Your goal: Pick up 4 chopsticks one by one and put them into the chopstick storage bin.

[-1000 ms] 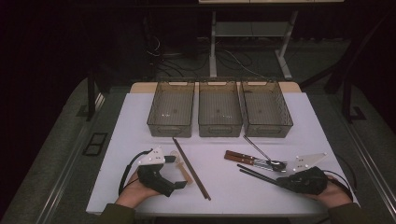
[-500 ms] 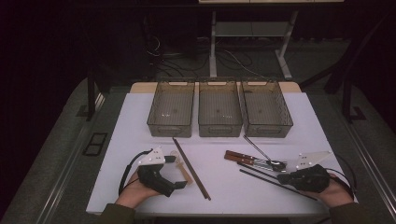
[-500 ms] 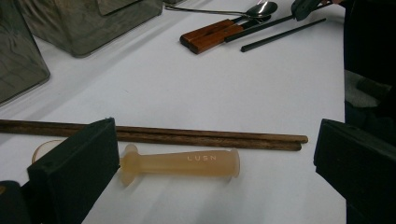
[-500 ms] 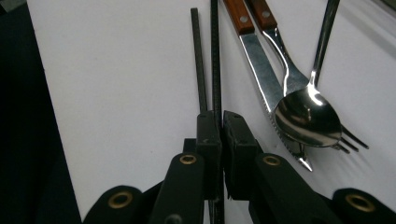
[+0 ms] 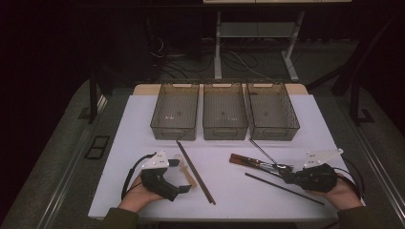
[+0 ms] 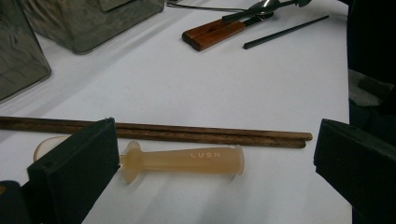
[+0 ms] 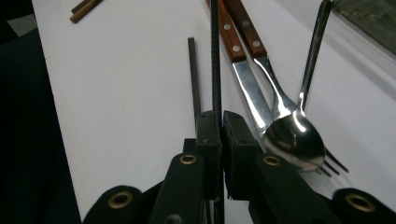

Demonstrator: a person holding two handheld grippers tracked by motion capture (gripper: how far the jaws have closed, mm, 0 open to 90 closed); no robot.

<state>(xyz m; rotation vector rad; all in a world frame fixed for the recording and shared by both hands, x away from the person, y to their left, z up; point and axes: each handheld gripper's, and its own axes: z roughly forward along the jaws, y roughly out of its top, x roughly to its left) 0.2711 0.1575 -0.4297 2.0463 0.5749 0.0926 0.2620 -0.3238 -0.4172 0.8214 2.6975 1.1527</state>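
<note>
We had plenty of open white table [image 5: 224, 157] between both cutlery piles. Up front, three bins [image 5: 224, 112] blocked the far edge side by side. The wooden chopsticks [image 5: 196, 171] lay slantwise, cutting across the left lane.

right hand-held gripper [image 5: 286, 175] drawn back slightly, black chopstick [image 7: 215, 56] clamped

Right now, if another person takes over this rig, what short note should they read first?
Right gripper: shut on one black chopstick; the second black chopstick lies beside it on the table.
Left gripper: open, around the translucent spoon; brown chopsticks just beyond.
Knife, fork and steel spoon lie near the right gripper.
Done: nothing visible in the three bins.
Left: apparently sort all the cutlery.
</note>
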